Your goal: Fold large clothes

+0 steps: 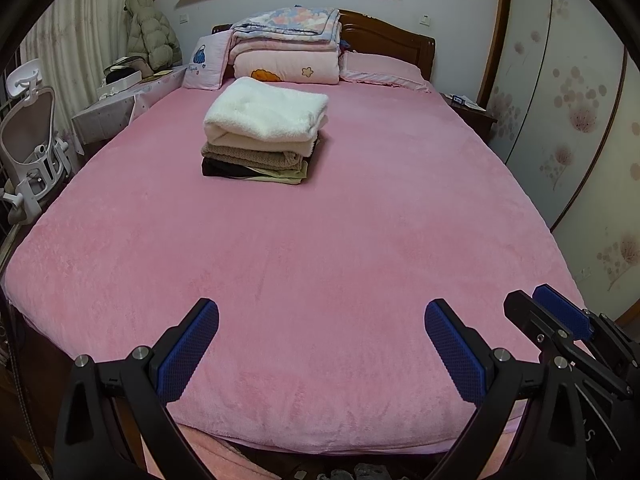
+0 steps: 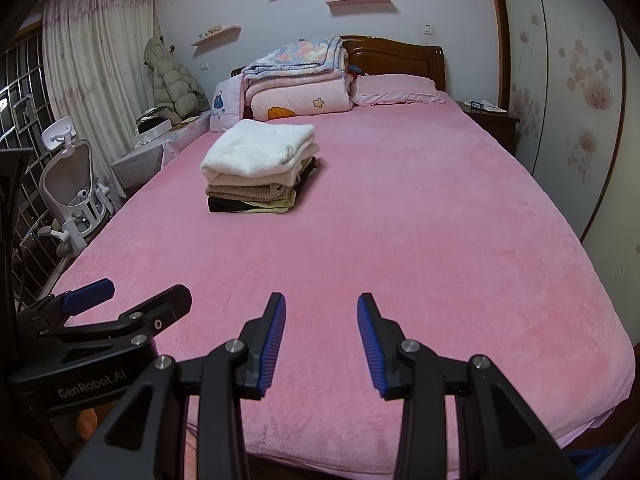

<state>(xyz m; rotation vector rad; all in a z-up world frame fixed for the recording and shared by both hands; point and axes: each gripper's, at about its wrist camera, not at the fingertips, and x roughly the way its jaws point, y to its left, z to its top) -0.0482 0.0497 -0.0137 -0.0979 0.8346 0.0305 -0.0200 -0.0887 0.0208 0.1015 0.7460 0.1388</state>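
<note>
From your left wrist view, the left gripper (image 1: pixel 322 344) hangs over the near edge of the pink bed (image 1: pixel 320 240), jaws spread wide with nothing between them. The stack of folded clothes (image 1: pixel 264 132) sits far up the bed, near the pillows, a fluffy white piece on top. From your right wrist view, the right gripper (image 2: pixel 321 340) is partly open and empty too. No unfolded garment shows, so you're likely between items; next you'd need to fetch one.
</note>
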